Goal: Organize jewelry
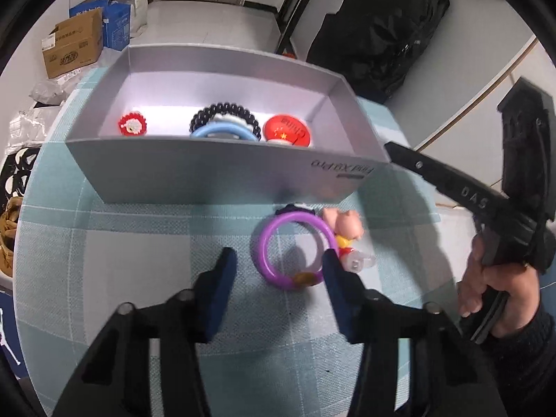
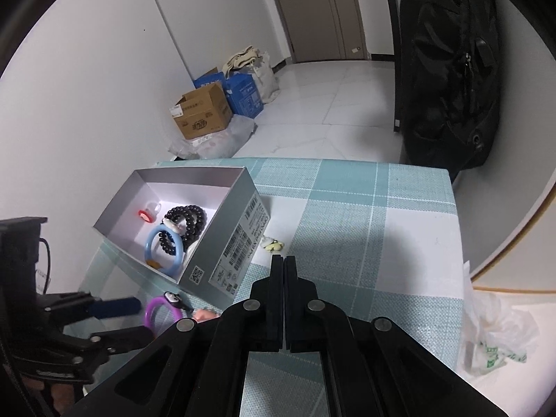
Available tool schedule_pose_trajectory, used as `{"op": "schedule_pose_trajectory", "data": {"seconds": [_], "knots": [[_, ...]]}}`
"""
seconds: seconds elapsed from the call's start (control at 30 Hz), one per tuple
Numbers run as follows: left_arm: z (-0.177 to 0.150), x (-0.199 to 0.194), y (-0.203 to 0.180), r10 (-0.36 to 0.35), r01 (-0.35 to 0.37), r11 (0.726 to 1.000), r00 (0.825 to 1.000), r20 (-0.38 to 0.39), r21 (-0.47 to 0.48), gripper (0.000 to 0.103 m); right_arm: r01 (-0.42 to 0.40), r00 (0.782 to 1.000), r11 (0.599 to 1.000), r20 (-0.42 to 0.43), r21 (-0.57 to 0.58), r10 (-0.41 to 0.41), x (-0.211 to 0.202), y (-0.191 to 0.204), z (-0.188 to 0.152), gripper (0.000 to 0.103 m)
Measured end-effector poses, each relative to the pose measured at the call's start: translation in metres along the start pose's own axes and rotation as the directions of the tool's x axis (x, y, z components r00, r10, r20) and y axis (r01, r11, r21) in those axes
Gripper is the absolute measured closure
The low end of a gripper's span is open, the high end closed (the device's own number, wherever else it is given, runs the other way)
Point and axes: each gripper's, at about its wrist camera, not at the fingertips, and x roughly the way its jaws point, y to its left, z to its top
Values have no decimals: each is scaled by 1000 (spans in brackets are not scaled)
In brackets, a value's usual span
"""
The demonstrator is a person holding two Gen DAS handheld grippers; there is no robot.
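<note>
A purple bangle [image 1: 295, 253] lies on the checked tablecloth just in front of the grey box [image 1: 208, 170]. My left gripper [image 1: 278, 274] stands open around it; the right pad [image 1: 333, 274] overlaps the bangle's rim and the left pad [image 1: 224, 274] is clear of it. A pink pig charm [image 1: 344, 231] lies against the bangle's right side. The box holds a black bead bracelet [image 1: 226, 111], a blue bangle [image 1: 215, 131], a red-white charm [image 1: 133, 124] and a red badge [image 1: 286, 130]. My right gripper [image 2: 284, 260] is shut and empty, its tip by a small yellow-green piece [image 2: 272, 245] beside the box [image 2: 222, 243].
A black backpack [image 2: 451, 69] hangs past the table's far right corner. A crumpled plastic bag [image 2: 493, 333] lies at the table's right edge. Cardboard boxes [image 2: 205, 114] and bags stand on the floor behind. The hand holding the right gripper [image 1: 486, 285] is close to my left gripper.
</note>
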Motion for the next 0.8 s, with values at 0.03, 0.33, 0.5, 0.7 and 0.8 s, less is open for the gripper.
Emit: {"op": "schedule_pose_trajectory", "data": {"seconds": [0.03,0.33,0.5,0.7,0.8], "knots": [[0,0,0,-3,3,1000,1000,5,-1,64,-4,1000,1000,-7,8,4,2,-2,0,100],[8,5,-2,11,-11,1000,1000,-8,26,95,18,999,990,-47,-142,-25,27,19,10,62],[8,6,-3,33,-32,998,999,-11,56,99,23,996,984,-84,-175,-38,47,18,16,62],[7,2,-1,25,-24,999,999,-29,41,100,11,996,972,-89,-236,-32,59,21,16,62],[6,-2,2,17,-16,1000,999,-27,27,100,4,996,967,-86,-254,-27,61,23,16,72]]}}
